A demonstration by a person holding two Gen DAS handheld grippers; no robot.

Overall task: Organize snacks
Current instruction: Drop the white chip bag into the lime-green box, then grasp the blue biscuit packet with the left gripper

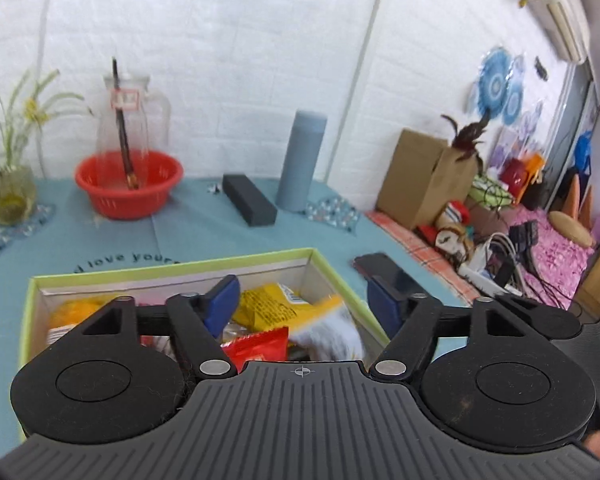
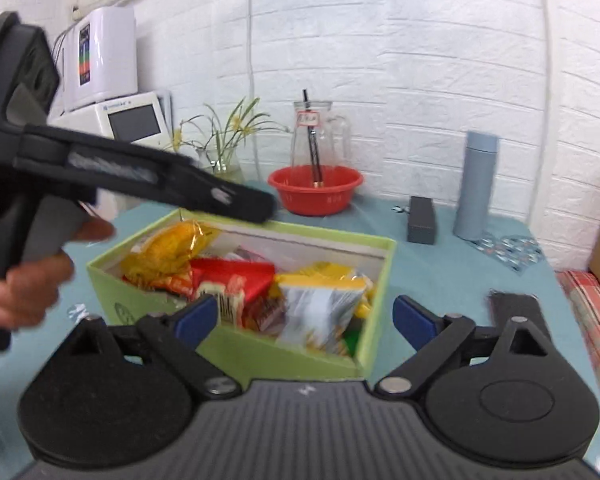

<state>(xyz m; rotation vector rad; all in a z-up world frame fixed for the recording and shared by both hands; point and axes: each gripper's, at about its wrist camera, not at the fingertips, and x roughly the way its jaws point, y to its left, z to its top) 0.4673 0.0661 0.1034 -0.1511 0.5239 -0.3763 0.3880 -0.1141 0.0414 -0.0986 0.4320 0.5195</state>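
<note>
A green-rimmed cardboard box sits on the teal tablecloth and holds several snack packets. Among them are a yellow packet, a red one, an orange-yellow bag and a clear packet with yellow edges. A blurred white and yellow packet lies at the box's right side. My left gripper hangs open above the box with nothing pressed between its blue pads. It also shows from the side, left gripper, held in a hand over the box's far edge. My right gripper stands open at the box's near wall, empty.
Behind the box stand a red basket, a glass jug, a grey-blue flask, a black case and a plant vase. A dark phone lies right of the box. A cardboard carton and clutter fill the right.
</note>
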